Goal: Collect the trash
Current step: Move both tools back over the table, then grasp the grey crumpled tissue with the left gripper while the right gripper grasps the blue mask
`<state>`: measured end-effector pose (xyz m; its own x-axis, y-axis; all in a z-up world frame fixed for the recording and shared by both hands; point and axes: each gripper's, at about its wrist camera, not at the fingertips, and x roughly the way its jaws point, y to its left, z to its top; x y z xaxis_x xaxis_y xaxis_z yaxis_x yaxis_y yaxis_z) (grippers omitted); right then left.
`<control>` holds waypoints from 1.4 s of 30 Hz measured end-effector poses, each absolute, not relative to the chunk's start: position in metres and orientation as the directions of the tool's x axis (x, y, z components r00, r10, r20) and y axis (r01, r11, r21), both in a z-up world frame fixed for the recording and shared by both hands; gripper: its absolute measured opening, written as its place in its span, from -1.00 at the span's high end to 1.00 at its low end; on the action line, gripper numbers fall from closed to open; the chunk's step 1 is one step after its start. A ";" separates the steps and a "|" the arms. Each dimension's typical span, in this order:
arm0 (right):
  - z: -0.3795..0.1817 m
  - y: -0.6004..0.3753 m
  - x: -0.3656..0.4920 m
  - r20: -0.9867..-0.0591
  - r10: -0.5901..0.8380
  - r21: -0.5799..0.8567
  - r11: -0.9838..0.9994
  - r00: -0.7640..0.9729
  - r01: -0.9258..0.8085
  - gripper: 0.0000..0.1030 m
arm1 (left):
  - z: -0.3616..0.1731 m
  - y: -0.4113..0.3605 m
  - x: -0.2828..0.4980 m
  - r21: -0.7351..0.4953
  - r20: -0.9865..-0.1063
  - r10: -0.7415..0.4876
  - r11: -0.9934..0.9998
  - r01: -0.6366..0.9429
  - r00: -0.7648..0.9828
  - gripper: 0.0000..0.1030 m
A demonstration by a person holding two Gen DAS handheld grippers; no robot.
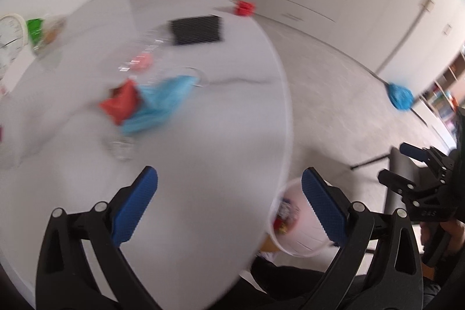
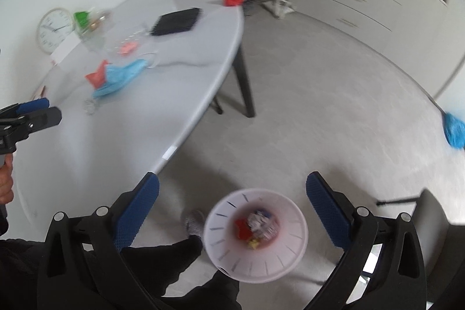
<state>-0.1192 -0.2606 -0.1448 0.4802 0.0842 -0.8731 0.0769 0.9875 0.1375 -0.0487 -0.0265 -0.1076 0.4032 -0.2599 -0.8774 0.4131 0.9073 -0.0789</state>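
Both grippers empty. Left gripper (image 1: 229,205) jaws at full spread over the near edge of the worktop (image 1: 203,141); right gripper (image 2: 232,211) jaws wide, above the bin (image 2: 279,257) on the floor just off that edge.

Remaining trash mid-worktop: red wrapper (image 1: 120,103) touching blue face mask (image 1: 162,103); pink scrap (image 1: 141,63) behind them.

Risks (judged): mask is limp pleated fabric with ear loops, likely to snag or drag the wrapper. Crinkled foil may slip from ribbed pads. Smooth glossy top lets light pieces skid. Clear glassware (image 1: 120,148) just beside could be knocked.
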 end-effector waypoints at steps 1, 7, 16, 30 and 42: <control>-0.145 -0.254 -0.115 -0.872 0.093 0.141 0.988 0.481 0.064 -0.95 | -0.108 -0.016 -0.045 -0.074 -0.874 -0.250 0.916 0.395 0.416 -0.85; -0.146 -0.208 -0.074 -0.865 0.157 0.168 0.986 0.476 -0.020 -0.95 | -0.128 0.039 -0.017 -0.070 -0.867 -0.201 0.955 0.288 0.455 -0.85; -0.156 -0.161 -0.023 -0.876 0.183 0.172 0.983 0.447 -0.067 -0.95 | -0.182 0.081 0.023 -0.090 -0.887 -0.187 0.967 0.240 0.422 -0.53; -0.175 -0.143 0.014 -0.894 0.176 0.177 0.984 0.411 -0.038 -0.95 | -0.242 0.067 0.066 -0.056 -0.918 -0.166 0.953 0.298 0.361 0.03; -0.175 -0.109 0.057 -0.878 0.230 0.174 0.970 0.419 -0.167 -0.95 | -0.236 0.076 0.064 -0.114 -0.907 -0.202 0.963 0.246 0.370 0.30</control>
